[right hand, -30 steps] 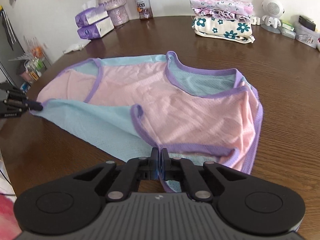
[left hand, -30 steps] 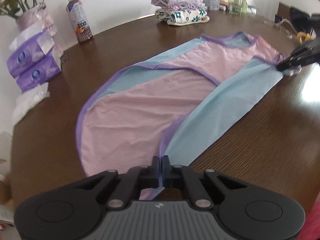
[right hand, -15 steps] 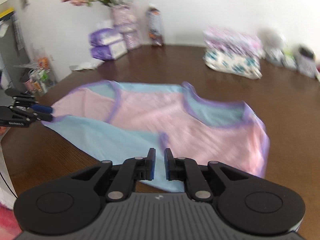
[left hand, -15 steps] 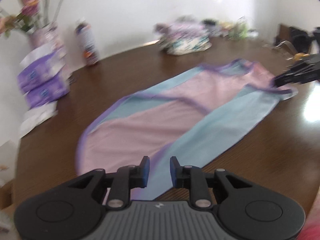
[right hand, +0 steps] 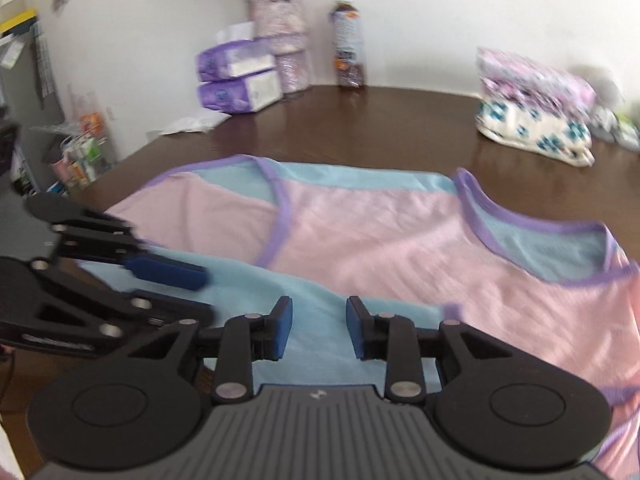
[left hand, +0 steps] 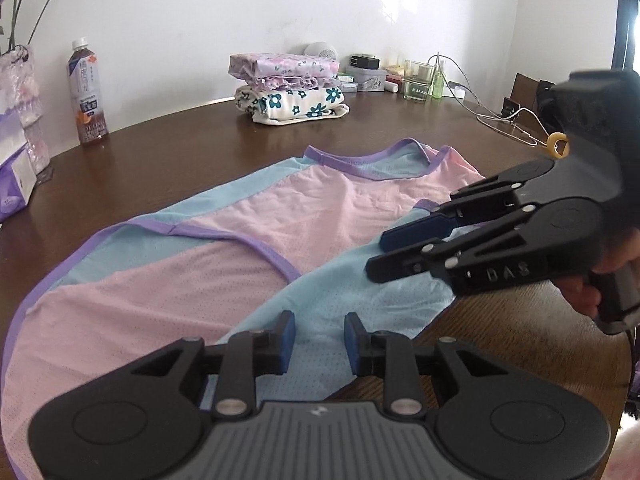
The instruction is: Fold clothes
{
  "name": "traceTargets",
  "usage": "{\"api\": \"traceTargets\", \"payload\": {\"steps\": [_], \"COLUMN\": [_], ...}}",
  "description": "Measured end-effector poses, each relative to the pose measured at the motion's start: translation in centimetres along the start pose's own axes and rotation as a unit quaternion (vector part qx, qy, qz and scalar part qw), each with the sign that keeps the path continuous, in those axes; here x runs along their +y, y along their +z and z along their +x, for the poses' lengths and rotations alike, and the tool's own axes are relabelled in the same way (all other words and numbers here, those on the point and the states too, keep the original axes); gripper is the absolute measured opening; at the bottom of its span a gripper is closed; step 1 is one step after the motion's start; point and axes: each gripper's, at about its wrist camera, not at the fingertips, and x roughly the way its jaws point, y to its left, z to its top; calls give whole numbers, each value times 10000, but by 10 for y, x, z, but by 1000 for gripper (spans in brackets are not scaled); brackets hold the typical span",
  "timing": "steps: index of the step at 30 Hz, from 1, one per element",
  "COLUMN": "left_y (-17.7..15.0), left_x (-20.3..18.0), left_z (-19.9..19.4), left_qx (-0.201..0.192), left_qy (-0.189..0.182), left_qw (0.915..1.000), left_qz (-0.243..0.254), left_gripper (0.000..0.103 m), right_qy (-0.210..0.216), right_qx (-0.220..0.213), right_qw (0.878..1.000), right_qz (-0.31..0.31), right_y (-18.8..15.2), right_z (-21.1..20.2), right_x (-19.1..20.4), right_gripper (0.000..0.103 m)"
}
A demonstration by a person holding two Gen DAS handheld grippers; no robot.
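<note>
A pink and light-blue mesh garment (left hand: 208,272) with purple trim lay spread flat on a dark brown wooden table (left hand: 520,336), one light-blue panel folded over the pink along the near edge. The left gripper (left hand: 319,339) hovered just above that folded blue panel, its blue-padded jaws parted wide with nothing between them. The right gripper (right hand: 318,332) hung over the same blue strip from the other side, its jaws likewise spread and empty, the cloth lying free beneath both tools. In the left wrist view the right gripper appeared at the right, held by a hand (left hand: 592,280), its fingers apart over the garment's blue edge; in the blurred right wrist view the left gripper showed at the left, also apart. Farther back on the table sat a stack of folded clothes (left hand: 290,88), floral prints on top of one another, near the wall. A drink bottle (left hand: 88,92) stood upright to the left, beside purple tissue packs (right hand: 240,76) and a vase of flowers (right hand: 280,36). Small containers and a white cable (left hand: 496,120) cluttered the far right corner.
</note>
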Motion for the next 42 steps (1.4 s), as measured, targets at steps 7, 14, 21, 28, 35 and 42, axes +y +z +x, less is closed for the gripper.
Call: {"api": "traceTargets", "payload": {"steps": [7, 14, 21, 28, 35, 42], "left_y": [-12, -16, -27, -27, -5, -12], "left_x": [12, 32, 54, 51, 6, -14], "left_z": [-14, -39, -37, -43, -27, -5], "left_qx": [23, -185, -52, -246, -474, -251], "left_qy": [23, 519, 847, 883, 435, 608], "left_qw": [9999, 9974, 9936, 9930, 9978, 9978], "left_qz": [-160, -471, -741, -748, -175, 124], "left_gripper": [26, 29, 21, 25, 29, 30], "right_qy": [-111, -657, -881, -994, -489, -561], "right_qx": [-288, -637, -247, -616, -694, -250], "right_qw": [9974, 9937, 9931, 9919, 9960, 9980], "right_qz": [653, 649, 729, 499, -270, -171], "right_y": [-8, 1, -7, -7, -4, -21], "right_z": [-19, -34, -14, -28, -31, -18], "right_x": [-39, -43, -49, -34, 18, 15], "right_gripper": [41, 40, 10, 20, 41, 41]}}
